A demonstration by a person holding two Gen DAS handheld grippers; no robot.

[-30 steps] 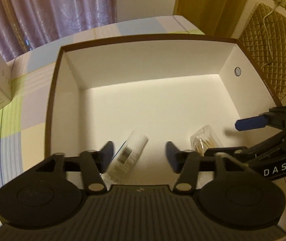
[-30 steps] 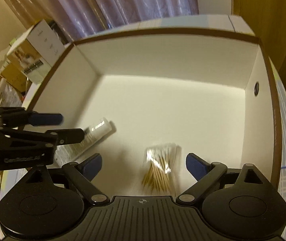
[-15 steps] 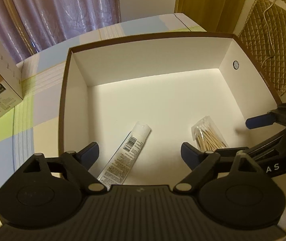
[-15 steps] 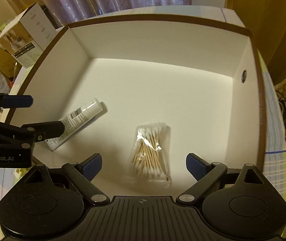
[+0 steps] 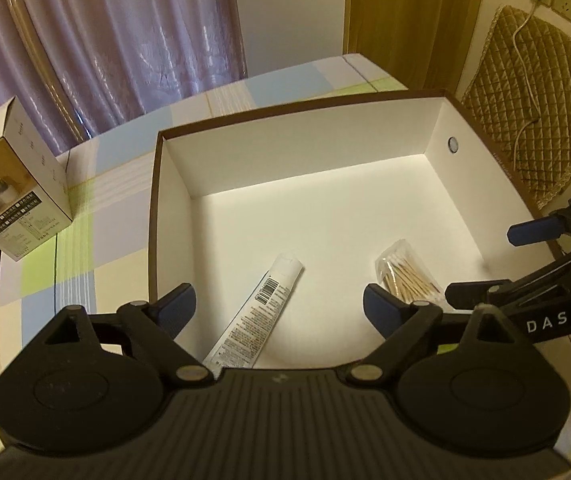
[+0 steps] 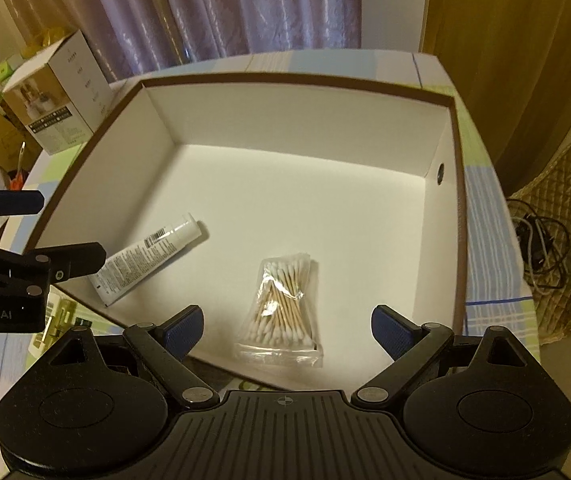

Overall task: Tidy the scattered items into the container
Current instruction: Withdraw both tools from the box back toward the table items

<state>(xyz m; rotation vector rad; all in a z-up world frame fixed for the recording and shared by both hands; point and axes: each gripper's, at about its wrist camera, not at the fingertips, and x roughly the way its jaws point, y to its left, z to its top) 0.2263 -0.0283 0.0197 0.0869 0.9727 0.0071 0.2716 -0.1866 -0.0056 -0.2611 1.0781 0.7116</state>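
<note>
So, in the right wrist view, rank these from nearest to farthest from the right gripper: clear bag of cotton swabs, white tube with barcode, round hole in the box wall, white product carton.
1. Clear bag of cotton swabs: just ahead of the open right gripper, on the box floor.
2. White tube with barcode: left, on the floor.
3. Round hole in the box wall: far right wall.
4. White product carton: outside, far left.

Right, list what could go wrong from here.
1. The left tongs and right tongs hang open and close together above the box; pulling out carelessly could knock them together or clip its rim.
2. The tube and cotton swab bag lie loose inside; a low sweep could drag either.
</note>
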